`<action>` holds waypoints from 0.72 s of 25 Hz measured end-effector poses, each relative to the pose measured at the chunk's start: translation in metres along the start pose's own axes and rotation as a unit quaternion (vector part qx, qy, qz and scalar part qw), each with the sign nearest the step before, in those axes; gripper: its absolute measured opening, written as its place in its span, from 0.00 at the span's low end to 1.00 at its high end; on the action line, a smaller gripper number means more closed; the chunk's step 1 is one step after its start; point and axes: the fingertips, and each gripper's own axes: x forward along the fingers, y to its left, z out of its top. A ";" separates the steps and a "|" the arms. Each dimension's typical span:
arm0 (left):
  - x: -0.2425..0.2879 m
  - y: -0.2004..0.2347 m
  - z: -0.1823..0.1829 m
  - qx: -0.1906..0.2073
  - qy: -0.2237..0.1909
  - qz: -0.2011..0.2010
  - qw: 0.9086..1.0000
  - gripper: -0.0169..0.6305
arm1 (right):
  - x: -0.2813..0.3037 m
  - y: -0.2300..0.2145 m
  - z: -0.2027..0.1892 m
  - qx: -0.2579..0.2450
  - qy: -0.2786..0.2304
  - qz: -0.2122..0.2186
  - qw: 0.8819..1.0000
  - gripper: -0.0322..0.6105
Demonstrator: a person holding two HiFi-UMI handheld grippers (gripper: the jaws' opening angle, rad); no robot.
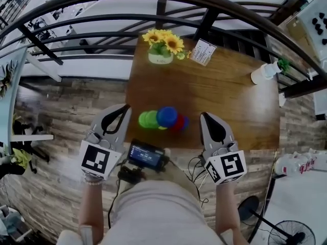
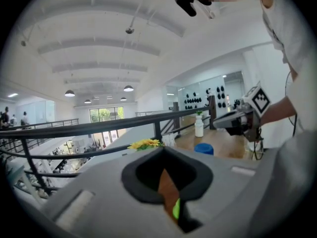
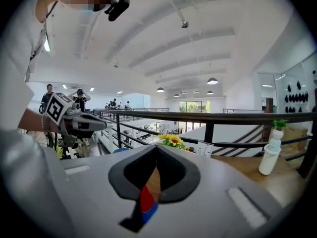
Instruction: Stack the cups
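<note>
Cups (image 1: 162, 119) near table (image 1: 230, 98) front edge

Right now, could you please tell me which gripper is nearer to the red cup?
Right. The right gripper is just right of the red cup; the left gripper lies past the blue cup, further left.

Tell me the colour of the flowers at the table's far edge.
Yellow petals with darker centres. The flowers show best in the head view.

From the head we look steeply down; both gripper views look along their jaws, sharing the sunflowers (image 2: 144, 144) beyond them.
</note>
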 end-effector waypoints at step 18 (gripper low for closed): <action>0.005 -0.010 -0.003 0.016 -0.009 -0.023 1.000 0.02 | 0.001 -0.003 -0.009 -0.003 0.013 -0.012 1.000 0.05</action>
